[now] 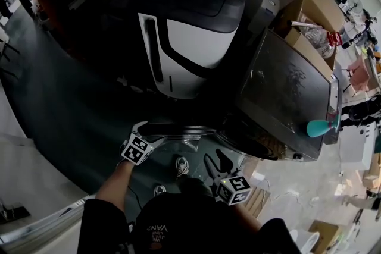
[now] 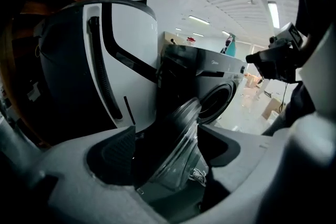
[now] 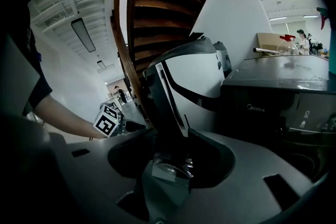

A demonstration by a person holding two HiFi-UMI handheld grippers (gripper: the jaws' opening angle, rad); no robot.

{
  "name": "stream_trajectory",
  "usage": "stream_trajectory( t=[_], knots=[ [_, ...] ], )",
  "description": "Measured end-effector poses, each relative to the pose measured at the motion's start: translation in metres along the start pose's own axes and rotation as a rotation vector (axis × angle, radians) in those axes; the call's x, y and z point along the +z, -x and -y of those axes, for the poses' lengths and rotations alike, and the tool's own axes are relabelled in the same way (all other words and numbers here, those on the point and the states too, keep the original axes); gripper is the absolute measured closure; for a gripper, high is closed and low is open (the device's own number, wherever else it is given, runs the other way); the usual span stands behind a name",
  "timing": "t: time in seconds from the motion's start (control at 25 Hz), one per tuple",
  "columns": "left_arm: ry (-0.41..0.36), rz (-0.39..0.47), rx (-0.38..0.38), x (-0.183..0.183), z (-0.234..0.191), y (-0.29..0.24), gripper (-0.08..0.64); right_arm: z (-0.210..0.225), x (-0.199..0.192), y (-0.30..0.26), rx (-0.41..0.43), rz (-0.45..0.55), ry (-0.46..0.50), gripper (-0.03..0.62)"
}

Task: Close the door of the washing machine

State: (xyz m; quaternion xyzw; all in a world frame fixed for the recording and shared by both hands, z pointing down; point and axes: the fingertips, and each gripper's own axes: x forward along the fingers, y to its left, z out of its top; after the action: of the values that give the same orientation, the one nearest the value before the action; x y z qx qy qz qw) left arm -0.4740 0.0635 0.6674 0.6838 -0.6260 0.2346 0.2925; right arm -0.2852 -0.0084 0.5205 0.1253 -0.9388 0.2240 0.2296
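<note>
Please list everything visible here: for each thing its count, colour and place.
washing machine: one, dark grey, right of centre, door open
door: one, clear glass, dark rim, swung out before the person
appliance: one, white and black, left of the washing machine
cardboard boxes: at least two, brown, behind the washing machine
teal object: one, on the washing machine's top
spray bottle: one, red head, by the boxes
staircase: one, brown wood, above the appliance
shoes: two, light, on the floor
left tongs: one, grey, open, at the door's edge
right tongs: one, grey, open, near the door
</note>
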Motion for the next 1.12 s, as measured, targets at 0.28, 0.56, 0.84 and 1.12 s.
stream_trajectory(
  t=[0.28, 0.56, 0.84, 1.12],
  knots=[
    [-0.096, -0.197, -0.14, -0.018, -0.003, -0.04, 0.16, 0.019, -0.001, -0.022, 0.024, -0.034, 0.001, 0.413],
    [-0.164, -0.389, -0.257, -0.047, 0.0, -0.061, 0.15, 0.032, 0.003, -0.034, 0.03, -0.052, 0.011, 0.414],
    [-0.177, -0.413, -0.268, -0.053, 0.004, -0.057, 0.15, 0.036, -0.007, -0.032, -0.011, -0.048, 0.009, 0.414],
    [-0.177, -0.44, -0.307, -0.069, 0.034, -0.037, 0.149, 0.021, -0.024, -0.011, -0.053, -0.016, -0.031, 0.416]
  ],
)
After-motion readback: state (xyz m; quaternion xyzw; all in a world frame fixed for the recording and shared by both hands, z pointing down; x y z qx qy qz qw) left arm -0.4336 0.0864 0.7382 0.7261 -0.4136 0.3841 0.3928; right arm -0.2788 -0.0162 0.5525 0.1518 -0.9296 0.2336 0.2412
